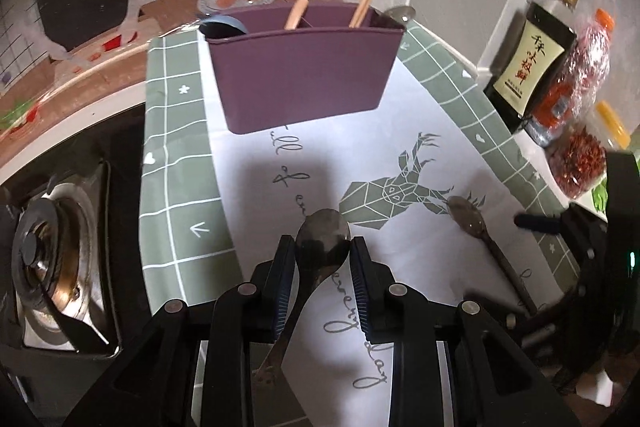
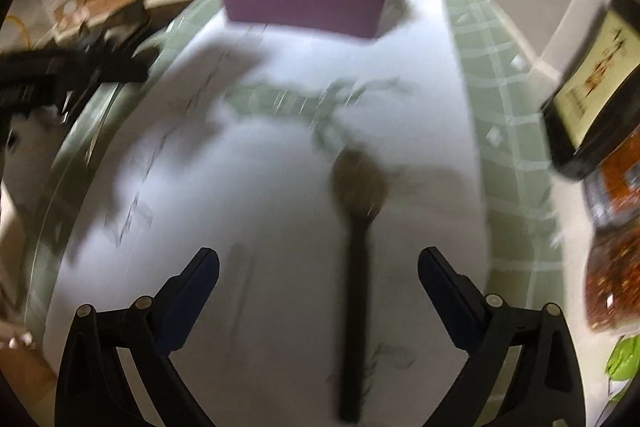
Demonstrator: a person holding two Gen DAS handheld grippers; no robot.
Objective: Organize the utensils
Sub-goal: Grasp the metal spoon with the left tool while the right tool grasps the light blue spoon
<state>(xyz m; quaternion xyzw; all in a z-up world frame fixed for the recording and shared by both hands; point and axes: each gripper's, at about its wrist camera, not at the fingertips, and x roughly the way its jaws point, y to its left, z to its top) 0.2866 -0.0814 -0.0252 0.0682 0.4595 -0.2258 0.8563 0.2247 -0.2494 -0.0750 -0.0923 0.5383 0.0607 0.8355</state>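
Two metal spoons in play. One spoon [image 1: 320, 247] is clamped at its bowl between the pads of the left gripper [image 1: 323, 247], handle hanging down toward the camera, lifted above the white-and-green tablecloth [image 1: 172, 155]. Second spoon [image 2: 356, 227] lies flat on the cloth, below the right gripper [image 2: 319, 259], whose jaws stand wide apart with nothing gripped. Purple utensil caddy [image 1: 304, 75] stands upright at the far end of the cloth. Inside: chopsticks [image 1: 366, 1] in the right compartment, a wooden handle [image 1: 295, 14] in the middle one, a blue ladle-like piece [image 1: 222, 25] at the left end. Right wrist view is motion-blurred.
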